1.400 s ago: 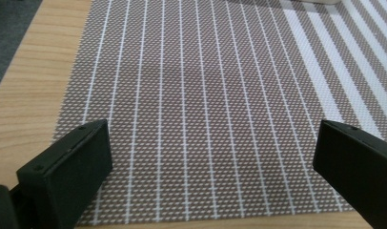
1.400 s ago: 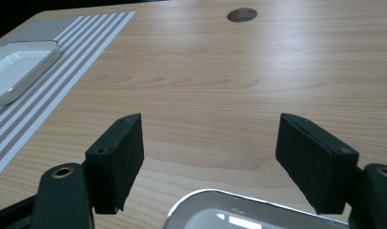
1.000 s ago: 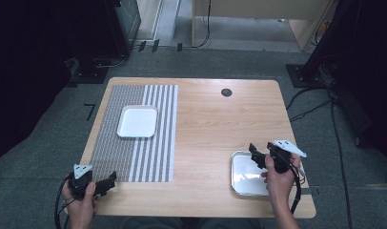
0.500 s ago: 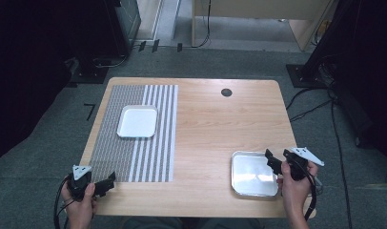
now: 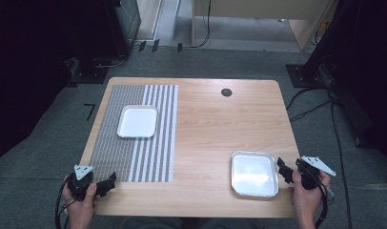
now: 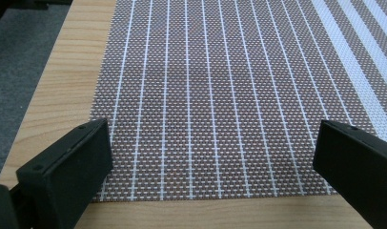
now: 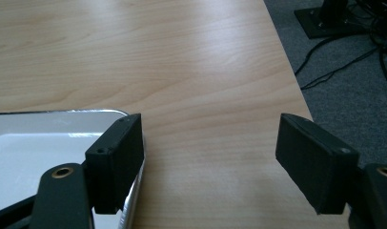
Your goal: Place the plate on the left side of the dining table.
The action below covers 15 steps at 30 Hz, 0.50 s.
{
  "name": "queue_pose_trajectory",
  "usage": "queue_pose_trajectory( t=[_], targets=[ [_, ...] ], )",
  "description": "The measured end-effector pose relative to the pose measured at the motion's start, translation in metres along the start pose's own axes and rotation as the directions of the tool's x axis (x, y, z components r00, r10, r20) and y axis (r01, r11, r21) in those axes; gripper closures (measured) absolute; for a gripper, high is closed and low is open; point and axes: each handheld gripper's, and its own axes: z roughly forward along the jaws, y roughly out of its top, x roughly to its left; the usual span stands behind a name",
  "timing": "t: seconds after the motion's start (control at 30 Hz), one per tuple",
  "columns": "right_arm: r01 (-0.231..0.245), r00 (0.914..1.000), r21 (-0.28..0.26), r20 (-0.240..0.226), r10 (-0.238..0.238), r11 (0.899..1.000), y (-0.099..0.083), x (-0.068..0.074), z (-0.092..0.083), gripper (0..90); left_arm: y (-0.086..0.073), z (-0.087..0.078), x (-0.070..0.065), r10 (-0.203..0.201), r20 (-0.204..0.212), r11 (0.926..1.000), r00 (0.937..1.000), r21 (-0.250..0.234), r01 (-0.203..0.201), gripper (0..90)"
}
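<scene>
We saw the right gripper (image 5: 285, 170) spread wide and grasping nothing, its tips just beside the right rim of the metal tray (image 5: 255, 173); in the right gripper view its left jaw overlapped that rim. The tray was shiny, shallow, rectangular with rounded corners, lying flat near the table's (image 5: 215, 124) front right. The left gripper (image 5: 107, 183) was also wide apart, at the striped placemat's (image 5: 134, 138) near edge.

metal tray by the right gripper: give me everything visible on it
The metal tray is a shallow, silvery, rounded-corner square pan with a raised rim, looking like shiny steel or aluminium. It is empty and lies flat on the bare wooden table near its front right corner. The right gripper sits open just beyond its right rim; in the right gripper view one jaw overlaps that rim, contact unclear.
</scene>
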Motion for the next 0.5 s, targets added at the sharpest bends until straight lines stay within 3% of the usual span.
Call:
queue_pose_trajectory(
  t=[0.17, 0.27, 0.5],
  targets=[
    [0.025, 0.9990, 0.015, 0.037, -0.026, 1.000, -0.008, -0.007, -0.003, 24.7, 0.000, 0.000, 0.000, 0.005, -0.004, 1.0000, 1.0000, 0.001, -0.005, 0.0],
    [0.071, 0.9946, 0.024, 0.074, -0.073, 0.997, -0.011, -0.010, -0.004, 24.4, 0.000, 0.000, 0.000, 0.005, -0.004, 1.0000, 1.0000, 0.001, -0.005, 0.0],
    [0.077, 0.9926, 0.065, 0.089, -0.083, 0.995, -0.020, -0.016, -0.002, 23.7, 0.000, 0.001, -0.001, 0.025, -0.009, 0.9997, 0.9996, 0.009, -0.025, 0.0]
  ],
)
